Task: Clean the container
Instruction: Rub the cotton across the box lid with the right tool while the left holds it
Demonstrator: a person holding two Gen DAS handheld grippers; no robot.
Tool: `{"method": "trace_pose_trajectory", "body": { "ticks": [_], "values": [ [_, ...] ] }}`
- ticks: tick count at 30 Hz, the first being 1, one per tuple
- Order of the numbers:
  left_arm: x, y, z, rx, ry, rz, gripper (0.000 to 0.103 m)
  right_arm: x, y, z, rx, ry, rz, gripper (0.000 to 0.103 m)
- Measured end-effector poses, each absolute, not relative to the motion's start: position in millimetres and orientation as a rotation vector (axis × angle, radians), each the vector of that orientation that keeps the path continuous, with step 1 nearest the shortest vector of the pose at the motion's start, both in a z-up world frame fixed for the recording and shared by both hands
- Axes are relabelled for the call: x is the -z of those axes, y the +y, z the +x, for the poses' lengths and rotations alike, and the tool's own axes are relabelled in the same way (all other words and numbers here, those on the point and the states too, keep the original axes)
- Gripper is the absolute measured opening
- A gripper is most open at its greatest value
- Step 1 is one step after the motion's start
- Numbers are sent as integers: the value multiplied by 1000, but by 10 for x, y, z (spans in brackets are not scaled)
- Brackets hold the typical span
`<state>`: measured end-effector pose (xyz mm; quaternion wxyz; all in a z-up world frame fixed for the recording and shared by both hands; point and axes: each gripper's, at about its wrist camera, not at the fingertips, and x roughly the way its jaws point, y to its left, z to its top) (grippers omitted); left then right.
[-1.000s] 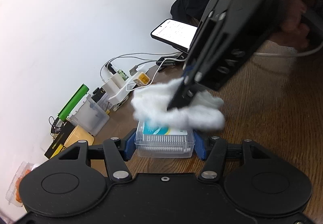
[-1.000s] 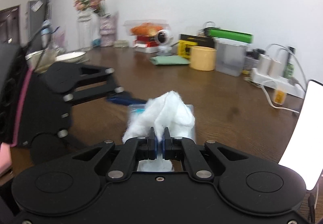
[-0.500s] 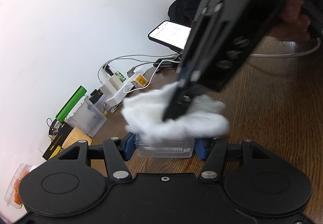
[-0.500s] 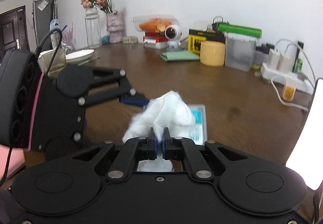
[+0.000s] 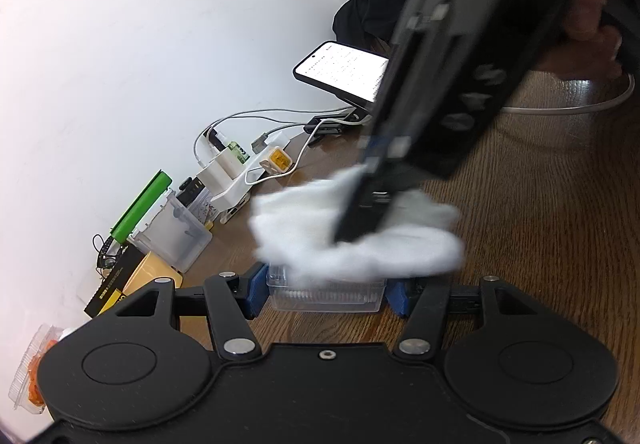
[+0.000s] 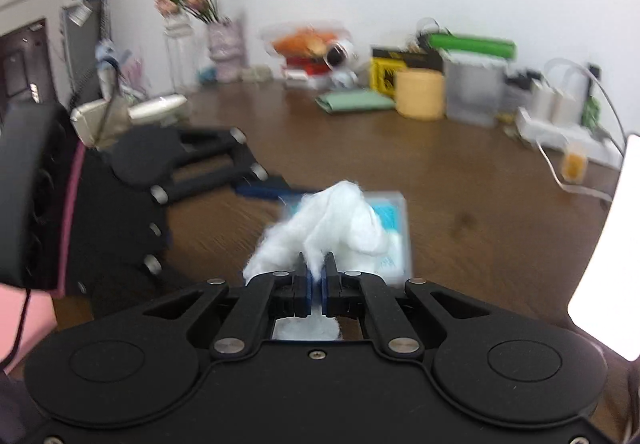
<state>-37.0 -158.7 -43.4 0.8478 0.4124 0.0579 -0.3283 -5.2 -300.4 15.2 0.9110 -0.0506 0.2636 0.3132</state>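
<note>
A small clear plastic box (image 5: pixel 326 294) with a blue-and-white label on its lid (image 6: pixel 390 218) sits on the brown wooden table. My left gripper (image 5: pixel 326 290) is shut on the box, one blue pad on each short side. My right gripper (image 6: pixel 316 276) is shut on a wad of white cotton (image 6: pixel 332 228), which lies on the lid. In the left wrist view the same cotton (image 5: pixel 356 240) covers most of the box top, with the right gripper reaching down into it from the upper right.
Along the wall stand a clear bin (image 5: pixel 172 234), a yellow cup (image 6: pixel 420 92), a green roll (image 6: pixel 470 44), chargers with cables (image 5: pixel 240 164) and a lit phone (image 5: pixel 344 70). A flower vase (image 6: pixel 224 40) and dishes stand far left. A hand (image 5: pixel 588 20) holds the right gripper.
The right gripper has dragged the cotton across the lid toward the box's near edge, so the label is now hidden in the left wrist view. The left gripper and box have not moved.
</note>
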Motion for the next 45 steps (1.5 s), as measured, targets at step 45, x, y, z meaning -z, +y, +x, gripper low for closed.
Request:
{"method": "trace_pose_trajectory", "body": {
  "ticks": [45],
  "values": [
    [433, -1586, -379, 692, 120, 871, 57, -79, -3131, 67, -458, 553, -208, 5]
  ]
}}
